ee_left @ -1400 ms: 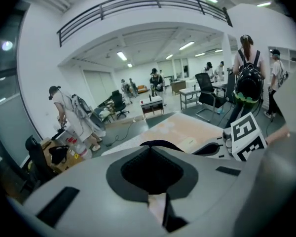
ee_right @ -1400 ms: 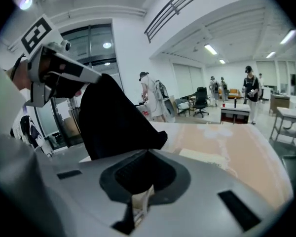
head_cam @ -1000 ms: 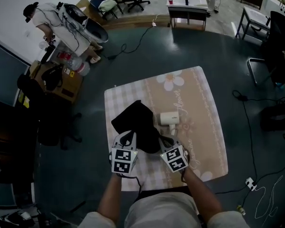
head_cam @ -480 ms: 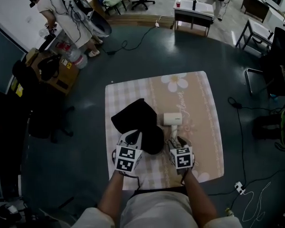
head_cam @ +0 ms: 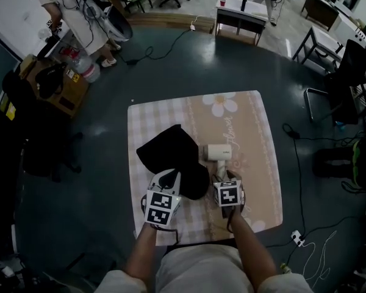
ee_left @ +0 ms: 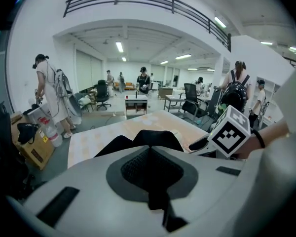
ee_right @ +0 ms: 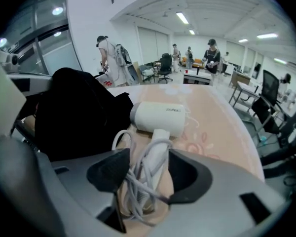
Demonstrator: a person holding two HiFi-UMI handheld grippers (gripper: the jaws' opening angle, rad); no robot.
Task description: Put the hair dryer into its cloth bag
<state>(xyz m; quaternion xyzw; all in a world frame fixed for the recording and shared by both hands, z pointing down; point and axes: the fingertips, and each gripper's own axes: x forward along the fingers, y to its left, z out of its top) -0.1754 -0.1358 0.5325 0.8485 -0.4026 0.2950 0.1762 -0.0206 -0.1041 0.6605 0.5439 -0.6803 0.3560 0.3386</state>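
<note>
A: Head view, beneath the right gripper (head_cam: 226, 177)?
B: The hair dryer (head_cam: 218, 152) handle, hidden. The left gripper (head_cam: 171, 176) covers the cloth bag (head_cam: 168, 151) edge at its jaws.
A: The people (head_cam: 73, 11) far beyond both grippers?
B: Too small to describe.

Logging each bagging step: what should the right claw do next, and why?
Probably close on the hair dryer: the right claw, jaws just opened, straddles its cord-wrapped handle without pressing it, while the left claw pinches the cloth bag.

Left of dryer (head_cam: 218, 153), bag (head_cam: 171, 156) blocks; right free.
</note>
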